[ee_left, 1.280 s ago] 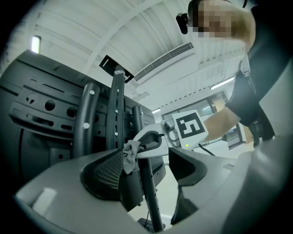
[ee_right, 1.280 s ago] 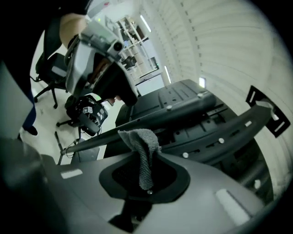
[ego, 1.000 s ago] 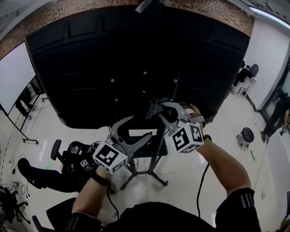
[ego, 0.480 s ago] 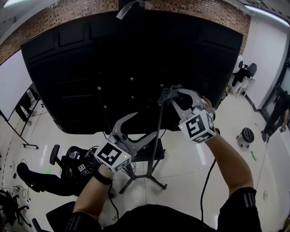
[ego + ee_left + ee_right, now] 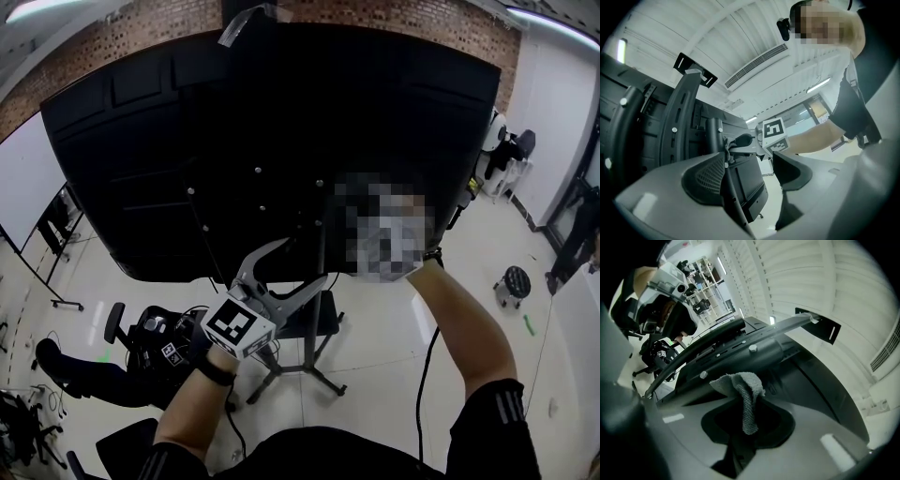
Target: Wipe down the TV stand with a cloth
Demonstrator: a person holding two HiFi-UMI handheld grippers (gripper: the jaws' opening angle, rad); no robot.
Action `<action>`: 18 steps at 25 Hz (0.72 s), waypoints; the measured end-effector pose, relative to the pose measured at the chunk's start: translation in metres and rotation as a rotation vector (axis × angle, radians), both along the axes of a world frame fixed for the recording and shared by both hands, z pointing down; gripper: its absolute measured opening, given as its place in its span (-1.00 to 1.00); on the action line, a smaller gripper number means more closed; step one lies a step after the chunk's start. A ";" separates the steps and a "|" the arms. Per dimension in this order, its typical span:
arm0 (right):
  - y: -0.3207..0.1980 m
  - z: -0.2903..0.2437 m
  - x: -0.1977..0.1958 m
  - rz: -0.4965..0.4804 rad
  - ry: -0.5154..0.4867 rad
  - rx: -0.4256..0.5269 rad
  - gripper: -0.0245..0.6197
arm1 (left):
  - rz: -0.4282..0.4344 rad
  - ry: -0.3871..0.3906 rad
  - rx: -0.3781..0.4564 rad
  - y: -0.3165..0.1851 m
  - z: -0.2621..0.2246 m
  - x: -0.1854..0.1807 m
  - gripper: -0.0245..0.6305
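Two tools are up at the back of the big black TV (image 5: 234, 141), and we're looking steeply down on it all. We start with the right tool (image 5: 744, 414): its jaws are clamped together on the grey cloth (image 5: 740, 383), which bunches above the pinch and drapes down over the dark pads. Just beyond the cloth, mid-frame in the right gripper view, sits the TV stand (image 5: 740, 350), a dark mounting bar studded with bolt heads. It is very near the cloth, though we cannot tell whether they touch. In the head view that tool is hidden right of centre. Only the forearm (image 5: 464, 328) shows, reaching up from the lower right.

Over to the left tool (image 5: 295, 265), lower centre: jaws spread wide, gripping nothing. In the left gripper view the stand's thin upright runs through the gap, close by the left-hand pad (image 5: 708, 176), and we cannot say whether it makes contact. Past the gap, mid-frame, we spot the right tool's marker cube (image 5: 774, 134).

On the pale floor (image 5: 394, 328) the stand's legs spread at lower centre, with an office chair (image 5: 127, 323) at lower left.
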State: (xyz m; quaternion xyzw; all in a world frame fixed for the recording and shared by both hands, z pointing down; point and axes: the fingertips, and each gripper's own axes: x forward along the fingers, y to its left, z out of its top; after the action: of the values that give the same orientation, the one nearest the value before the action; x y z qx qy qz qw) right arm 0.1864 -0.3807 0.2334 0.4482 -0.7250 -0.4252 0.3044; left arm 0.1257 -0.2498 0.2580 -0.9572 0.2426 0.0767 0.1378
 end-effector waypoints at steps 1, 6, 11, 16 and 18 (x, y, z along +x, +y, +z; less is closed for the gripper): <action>0.000 0.001 0.001 -0.001 0.016 0.010 -0.74 | -0.005 -0.002 -0.006 -0.001 0.000 0.001 0.11; -0.001 0.004 0.023 0.025 0.056 0.034 -0.74 | -0.003 -0.009 -0.009 -0.001 0.003 0.013 0.11; -0.001 0.009 0.061 0.063 0.049 0.023 -0.74 | 0.007 -0.005 -0.012 -0.002 0.005 0.028 0.11; 0.003 0.014 0.094 0.107 0.071 0.034 -0.74 | 0.023 -0.007 -0.019 0.000 0.009 0.049 0.11; 0.002 0.016 0.111 0.129 0.045 0.016 -0.74 | 0.029 -0.007 -0.020 0.000 0.012 0.056 0.11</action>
State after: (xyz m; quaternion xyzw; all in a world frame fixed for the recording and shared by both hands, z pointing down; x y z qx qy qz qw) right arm 0.2978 -0.3785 0.2498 0.4867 -0.6843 -0.4203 0.3438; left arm 0.1818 -0.2502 0.2702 -0.9622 0.2292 0.0727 0.1278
